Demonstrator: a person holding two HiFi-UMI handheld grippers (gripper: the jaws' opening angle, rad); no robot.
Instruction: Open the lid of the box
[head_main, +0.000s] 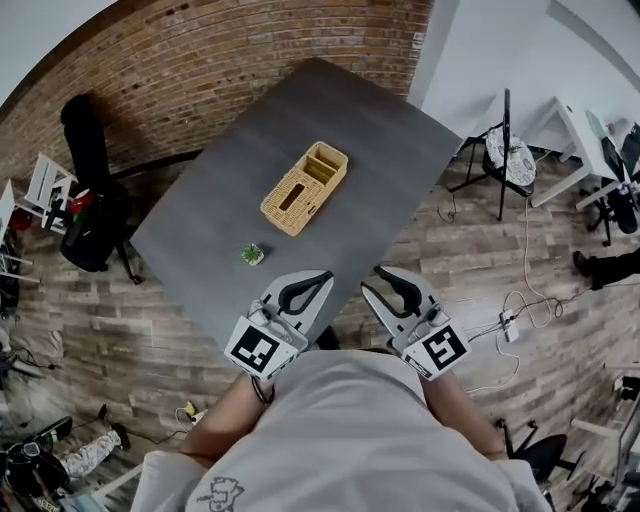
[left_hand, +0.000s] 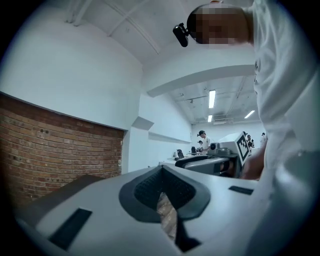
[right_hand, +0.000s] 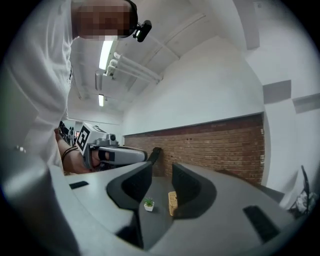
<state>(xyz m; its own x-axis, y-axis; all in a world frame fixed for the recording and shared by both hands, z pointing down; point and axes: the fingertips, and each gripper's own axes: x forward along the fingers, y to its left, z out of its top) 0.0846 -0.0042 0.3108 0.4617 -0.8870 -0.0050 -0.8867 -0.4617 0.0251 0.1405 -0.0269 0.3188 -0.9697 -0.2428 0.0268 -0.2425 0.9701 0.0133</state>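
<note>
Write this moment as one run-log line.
phase: pre-approach | left gripper: shut, empty | right gripper: open, empty | box: on table, untouched

A person is holding two grippers side by side, elbows bent. The left gripper (head_main: 325, 275) is resting with its jaw tips touching (nothing caught between them); the right gripper (head_main: 371, 280) is standing with jaws parted, empty.

Right gripper (right_hand: 161, 176) jaws stand apart, with nothing between them. Beyond the gap, on the grey table (right_hand: 160, 192): small potted plant (right_hand: 149, 204) at left, woven box (right_hand: 173, 202) near it at right. Brick wall (right_hand: 210, 145) stands far behind.
</note>
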